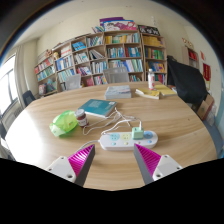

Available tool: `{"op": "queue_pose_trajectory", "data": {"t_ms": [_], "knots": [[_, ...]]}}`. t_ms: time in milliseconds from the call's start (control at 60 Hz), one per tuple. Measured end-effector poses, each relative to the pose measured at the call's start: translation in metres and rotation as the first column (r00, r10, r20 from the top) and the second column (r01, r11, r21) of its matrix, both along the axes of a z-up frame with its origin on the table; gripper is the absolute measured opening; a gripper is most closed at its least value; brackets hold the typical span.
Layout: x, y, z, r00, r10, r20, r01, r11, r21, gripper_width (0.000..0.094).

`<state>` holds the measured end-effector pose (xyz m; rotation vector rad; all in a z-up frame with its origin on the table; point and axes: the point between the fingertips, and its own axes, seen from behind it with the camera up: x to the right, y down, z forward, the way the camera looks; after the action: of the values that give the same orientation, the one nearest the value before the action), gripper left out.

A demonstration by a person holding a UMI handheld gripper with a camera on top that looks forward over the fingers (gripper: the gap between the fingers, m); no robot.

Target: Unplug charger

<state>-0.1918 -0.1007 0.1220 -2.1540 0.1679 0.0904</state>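
Charger (137, 134) plugged into white power strip (118, 142), toward strip's right end, just ahead of the jaws and slightly right of their centreline. Strip lying flat on round wooden worktop (175, 120), nothing pinning it down.

Jaws wide open, holding nothing; pink pads (80, 160) short of the strip, not touching it.

Orientation: strip's long axis crosswise to the fingers, left to right. Charger looks to stand up out of strip's top face, so prongs likely pointing down and pull axis straight up off the worktop. Own long axis too small to read for sure. Thin white cable (126, 124) looping off behind the strip.

Risks, as judged from here:
- Loose strip likely to lift with the charger on a straight pull, since no second hand braces it. Ends up dragged, not unplugged.
- Approach centred on the strip's middle would miss the charger; needs a shift right first.
- Closing on cable instead of charger body: strain on cable, plug stays seated.
- Angled pull could bind the prongs or make the pads slip off a small body.
- Dragged strip could knock small bottle (82, 120) or push into green bag (64, 123) and teal book (98, 107) just beyond.
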Motion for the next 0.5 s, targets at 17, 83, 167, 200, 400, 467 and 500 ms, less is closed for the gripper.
{"op": "queue_pose_trajectory", "data": {"t_ms": [17, 83, 167, 200, 400, 467, 500], "knots": [[-0.006, 0.007, -0.006, 1.0, -0.007, 0.006, 0.007, 1.0, 0.004, 0.0818], [-0.009, 0.039, -0.029, 1.0, -0.026, 0.013, 0.026, 1.0, -0.003, 0.0809], [0.023, 0.072, -0.047, 0.997, -0.05, 0.054, 0.05, 0.999, -0.002, 0.0795], [0.036, 0.081, -0.055, 0.994, -0.067, 0.082, 0.068, 0.998, -0.011, 0.0797], [0.071, 0.086, -0.053, 0.994, -0.062, 0.085, 0.059, 0.998, 0.032, 0.0792], [0.073, 0.094, -0.07, 0.994, -0.042, 0.098, 0.041, 0.999, 0.017, 0.0786], [0.072, 0.099, -0.078, 0.996, -0.029, 0.088, 0.029, 1.0, 0.004, 0.0763]]}}
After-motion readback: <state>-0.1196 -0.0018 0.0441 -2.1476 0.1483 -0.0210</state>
